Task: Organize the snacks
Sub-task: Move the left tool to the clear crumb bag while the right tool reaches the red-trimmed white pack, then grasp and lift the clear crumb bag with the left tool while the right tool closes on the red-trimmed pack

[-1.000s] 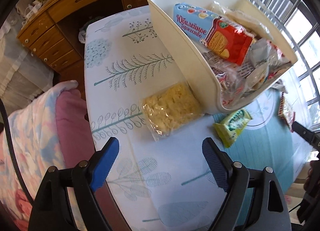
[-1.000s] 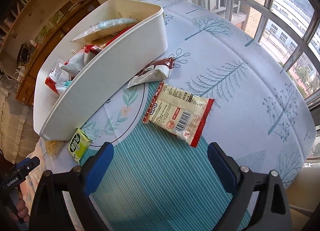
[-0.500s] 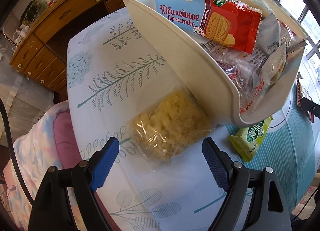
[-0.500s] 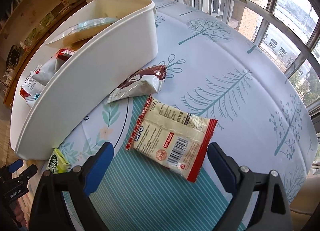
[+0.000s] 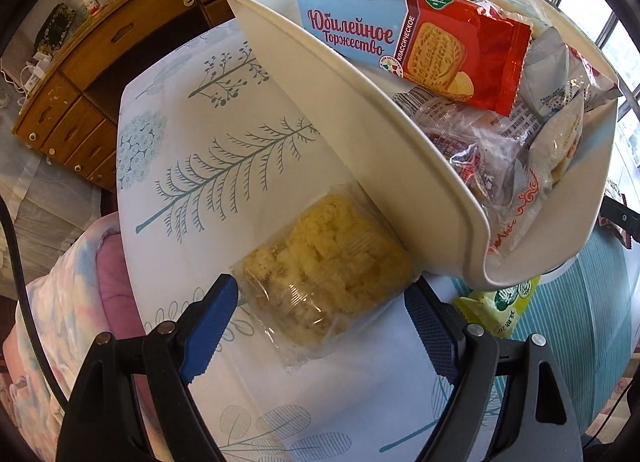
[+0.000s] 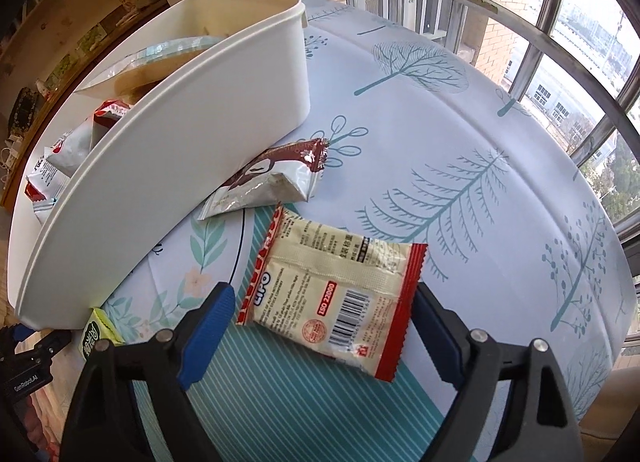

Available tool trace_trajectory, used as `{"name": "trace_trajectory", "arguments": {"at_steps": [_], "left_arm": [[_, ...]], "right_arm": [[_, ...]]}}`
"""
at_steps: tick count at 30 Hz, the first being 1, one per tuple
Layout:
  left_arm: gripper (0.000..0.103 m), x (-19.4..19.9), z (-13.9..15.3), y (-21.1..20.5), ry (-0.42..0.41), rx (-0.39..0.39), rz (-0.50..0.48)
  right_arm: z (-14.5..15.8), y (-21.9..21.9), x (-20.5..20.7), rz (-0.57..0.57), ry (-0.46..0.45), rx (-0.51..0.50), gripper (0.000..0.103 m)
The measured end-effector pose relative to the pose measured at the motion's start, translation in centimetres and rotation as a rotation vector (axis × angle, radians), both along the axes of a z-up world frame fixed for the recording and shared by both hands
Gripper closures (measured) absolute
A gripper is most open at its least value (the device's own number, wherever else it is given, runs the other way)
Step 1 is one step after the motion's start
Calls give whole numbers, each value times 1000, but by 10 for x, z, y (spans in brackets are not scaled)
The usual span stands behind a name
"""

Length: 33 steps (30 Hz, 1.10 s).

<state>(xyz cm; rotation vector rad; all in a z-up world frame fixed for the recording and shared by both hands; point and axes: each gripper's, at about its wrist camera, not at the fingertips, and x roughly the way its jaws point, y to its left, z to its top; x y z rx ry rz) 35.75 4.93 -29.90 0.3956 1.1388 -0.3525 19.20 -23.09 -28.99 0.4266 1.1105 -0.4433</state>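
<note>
Your left gripper is spread wide, jaws either side of the clear bag of yellow snacks, which lies flat on the tablecloth. The blue pads sit just off the bag's near corners w/ nothing pinched between them. The bag's far edge is tucked against the outer wall of the white tub. In the tub: a blue-and-red biscuit pack w/ Cyrillic print lying on top, plus several silver and clear wrappers under and beside it, too jumbled to tell apart. A small green packet lies on the cloth just beside the tub's near corner, right of your right-hand pad. Wooden drawers stand beyond the table's far edge.

Your right gripper is also wide open, straddling the cream-and-red LiPO packet, printed back up, barcode facing you. Each pad is close to a side edge of the packet; whether they touch, can't tell. The packet rests on the striped teal part of the cloth. Just past it, a brown-and-silver packet leans against the tub wall, near but apart from the LiPO one. The green packet peeks out at the tub's near corner, lower left. Window bars run along the far side
</note>
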Motion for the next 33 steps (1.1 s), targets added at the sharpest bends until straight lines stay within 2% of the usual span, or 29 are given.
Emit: {"name": "trace_trajectory", "arguments": {"at_steps": [6,15,21,33], "left_arm": [[22,-1,-1,-2,-18,-6,0],[31,-12,2,-6,-39,-2,51],[34,-20,5,4,-9,-45,109],[36,-68,8,30,48,-82,179]], "right_arm": [[2,-7,1,15,-6,8,29],[3,-6,-2,20,-3,35,32],[10,2,-7,36,-17,42,32],[36,20,-22,68,-51,34,32]]}}
